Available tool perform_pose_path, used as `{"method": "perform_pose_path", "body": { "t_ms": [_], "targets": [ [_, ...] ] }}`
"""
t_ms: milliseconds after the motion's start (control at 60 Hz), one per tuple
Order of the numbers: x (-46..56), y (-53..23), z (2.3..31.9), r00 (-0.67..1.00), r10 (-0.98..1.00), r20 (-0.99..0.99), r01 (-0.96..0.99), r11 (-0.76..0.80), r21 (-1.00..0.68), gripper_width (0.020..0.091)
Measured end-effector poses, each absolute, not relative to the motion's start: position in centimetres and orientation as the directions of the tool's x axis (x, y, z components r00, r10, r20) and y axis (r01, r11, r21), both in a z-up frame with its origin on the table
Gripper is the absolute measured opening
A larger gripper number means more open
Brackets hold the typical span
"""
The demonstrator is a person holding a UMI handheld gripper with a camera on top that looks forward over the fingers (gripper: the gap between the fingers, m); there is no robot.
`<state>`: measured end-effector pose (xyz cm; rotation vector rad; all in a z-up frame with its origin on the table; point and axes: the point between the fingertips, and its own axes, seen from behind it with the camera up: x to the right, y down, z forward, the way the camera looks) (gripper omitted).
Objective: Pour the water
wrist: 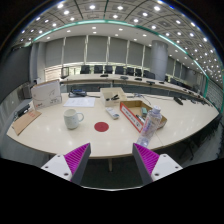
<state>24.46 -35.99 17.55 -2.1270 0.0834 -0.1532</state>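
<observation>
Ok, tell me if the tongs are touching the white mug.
Apart. The gripper view shows the tongs open at the table's near edge, with bare tabletop between them and the white mug.

Table (60,138) pale cream. Mug (73,118) white. Coaster (101,127) red. Bottle (150,124) clear with purplish tint. Box (133,110) red-edged. Carton (46,95) white. Finger pads (76,157) magenta, ridged.

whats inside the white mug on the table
Cannot tell: the white mug stands upright on the table, beyond the open gripper, and its wall hides the inside. A red coaster lies beside it.
</observation>
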Motion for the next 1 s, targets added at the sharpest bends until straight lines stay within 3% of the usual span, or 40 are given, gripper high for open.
{"method": "perform_pose_path", "body": {
  "t_ms": [233, 500, 550, 650, 800, 950, 1000],
  "targets": [
    [36.3, -31.7, 13.8, 0.985, -0.147, 0.086, 0.005, -0.482, -0.876, 0.0864],
    [42.8, -23.5, 10.1, 0.992, -0.117, 0.051, -0.004, -0.428, -0.904, 0.0856],
    [42.8, -22.7, 9.8, 0.993, -0.105, 0.046, -0.002, -0.418, -0.908, 0.0790],
    [43.2, -20.9, 9.3, 0.995, -0.092, 0.047, 0.007, -0.392, -0.920, 0.0532],
    [43.1, -20.2, 9.5, 0.994, -0.094, 0.050, 0.012, -0.362, -0.932, 0.0462],
    [42.8, -20.2, 9.6, 0.991, -0.108, 0.081, 0.034, -0.381, -0.924, 0.0346],
    [42.7, -20.1, 10.1, 0.989, -0.107, 0.106, 0.057, -0.385, -0.921, 0.0346]
  ]
}}
